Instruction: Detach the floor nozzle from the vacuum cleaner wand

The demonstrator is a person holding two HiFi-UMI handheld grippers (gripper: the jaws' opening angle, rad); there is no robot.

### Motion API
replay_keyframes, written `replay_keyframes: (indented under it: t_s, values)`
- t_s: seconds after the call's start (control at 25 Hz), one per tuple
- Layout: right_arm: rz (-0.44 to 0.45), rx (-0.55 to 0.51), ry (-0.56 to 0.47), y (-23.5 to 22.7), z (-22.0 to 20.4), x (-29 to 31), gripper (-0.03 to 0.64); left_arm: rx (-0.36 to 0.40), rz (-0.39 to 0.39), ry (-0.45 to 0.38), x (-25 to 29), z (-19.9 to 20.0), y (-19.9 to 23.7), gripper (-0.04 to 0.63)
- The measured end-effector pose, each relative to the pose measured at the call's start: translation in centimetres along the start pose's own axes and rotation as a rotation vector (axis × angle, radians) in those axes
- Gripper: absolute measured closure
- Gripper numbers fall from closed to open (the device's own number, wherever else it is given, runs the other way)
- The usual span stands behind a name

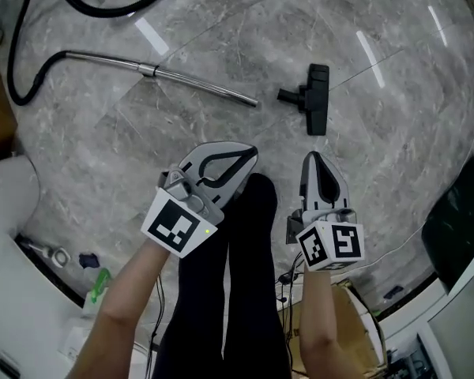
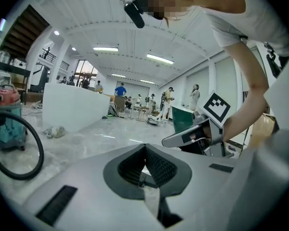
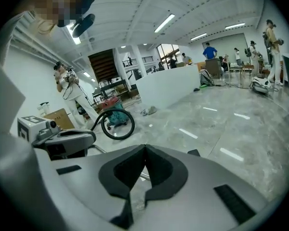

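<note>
Fingers (image 2: 127,167) of the left gripper (image 1: 251,153) were pressed tip to tip with nothing between them. The right gripper (image 1: 311,159) was closed in the same way, its dark pads (image 3: 127,170) meeting on empty air. Both were held side by side over the person's legs in black trousers (image 1: 249,290), up clear of the floor, tips pointing away from the body.

Below lay a polished grey marble floor (image 1: 395,140) with strip lights reflected in it. The gripper views showed a large white hall with a panelled ceiling and long lamps. A white partition wall (image 2: 72,110) stood to one side, and several people (image 2: 135,102) stood round tables far off. A red-and-teal vacuum canister (image 2: 7,124) sat at the edge of the floor. Another person in white (image 3: 70,93) stood near a cardboard box (image 3: 55,118).

The floor nozzle (image 1: 316,97) lay flat on the marble, beyond the right gripper's tips and well apart from them, touched by neither gripper. Its neck faced the open end of the metal wand (image 1: 191,80). The wand lay just to the nozzle's left in the head view, near but not joined, with bare floor between them. At its far end the wand ran into the black hose (image 1: 110,10), which curled across the upper left of the floor.
</note>
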State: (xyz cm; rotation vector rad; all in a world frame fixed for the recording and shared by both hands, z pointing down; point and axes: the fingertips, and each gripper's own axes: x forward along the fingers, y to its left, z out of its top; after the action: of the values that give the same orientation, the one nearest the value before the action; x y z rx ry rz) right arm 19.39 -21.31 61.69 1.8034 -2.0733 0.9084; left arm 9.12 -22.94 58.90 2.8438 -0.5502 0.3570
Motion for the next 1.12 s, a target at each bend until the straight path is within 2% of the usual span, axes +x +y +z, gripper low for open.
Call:
replay_keyframes:
  t_s: [0.12,0.24,0.36,0.48,0.84,0.96,1.12]
  values:
    - [0.021,-0.039,0.012,2.3,3.2,-1.8,0.601,0.007,0.021,-0.017,-0.9,4.5,-0.8,0.586]
    - [0.016,-0.049,-0.029,4.0,7.2,-3.8,0.601,0.032,0.015,-0.021,-1.7,8.4,-1.9,0.586]
    - [0.049,-0.031,-0.070,5.6,10.9,-5.8,0.601,0.050,0.013,-0.012,-2.6,11.7,-2.6,0.586]
    - [0.071,-0.069,-0.080,6.8,13.6,-7.1,0.601,0.052,0.025,-0.012,-3.4,14.3,-2.9,0.586]
    - [-0.021,-0.075,-0.066,5.4,16.0,-9.1,0.601,-0.005,0.058,-0.006,-4.8,16.1,-4.1,0.586]
    - [-0.025,-0.090,-0.077,5.5,16.9,-9.5,0.601,0.000,0.055,0.016,-5.0,15.7,-4.2,0.586]
    - [-0.039,-0.110,-0.083,5.6,17.4,-9.5,0.601,-0.006,0.059,0.004,-5.0,16.2,-3.6,0.586]
